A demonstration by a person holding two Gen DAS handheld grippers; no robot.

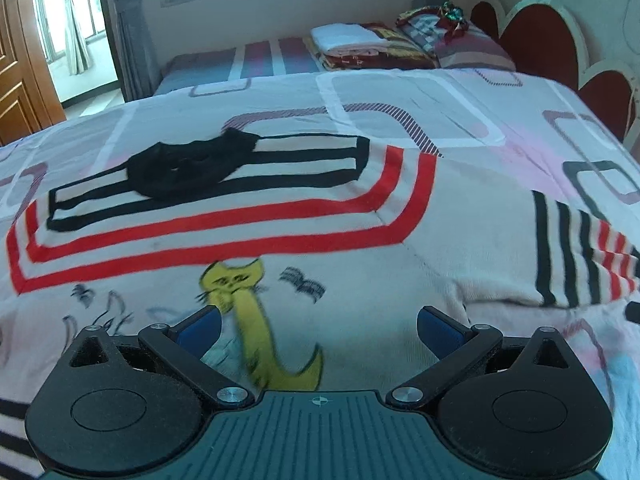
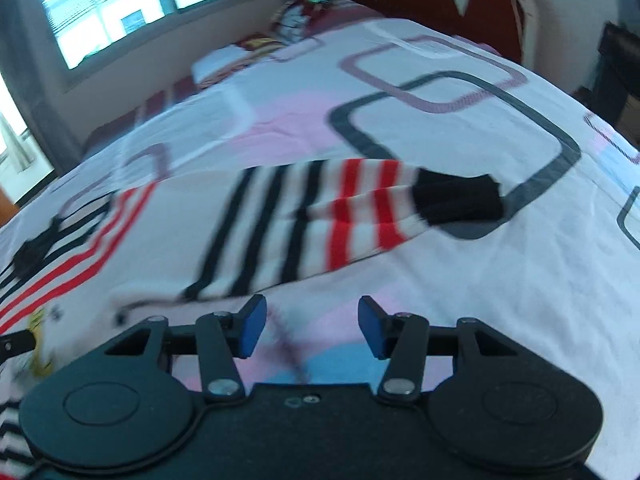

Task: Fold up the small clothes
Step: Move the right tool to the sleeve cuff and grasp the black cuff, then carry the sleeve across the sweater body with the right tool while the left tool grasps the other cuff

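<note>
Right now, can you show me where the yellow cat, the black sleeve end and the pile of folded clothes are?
yellow cat (image 1: pixel 234 280): left wrist view, on its face.
black sleeve cuff (image 2: pixel 460 198): right wrist view, cuff middle.
folded clothes pile (image 1: pixel 344 38): left wrist view, white top piece.

no readable text, labels or numbers

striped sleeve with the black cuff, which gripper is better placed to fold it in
Right. The right gripper is open just short of the sleeve, whose black cuff lies ahead of it. The left gripper, also open, hovers over the yellow cat print, with the sleeve off at its far right.
</note>
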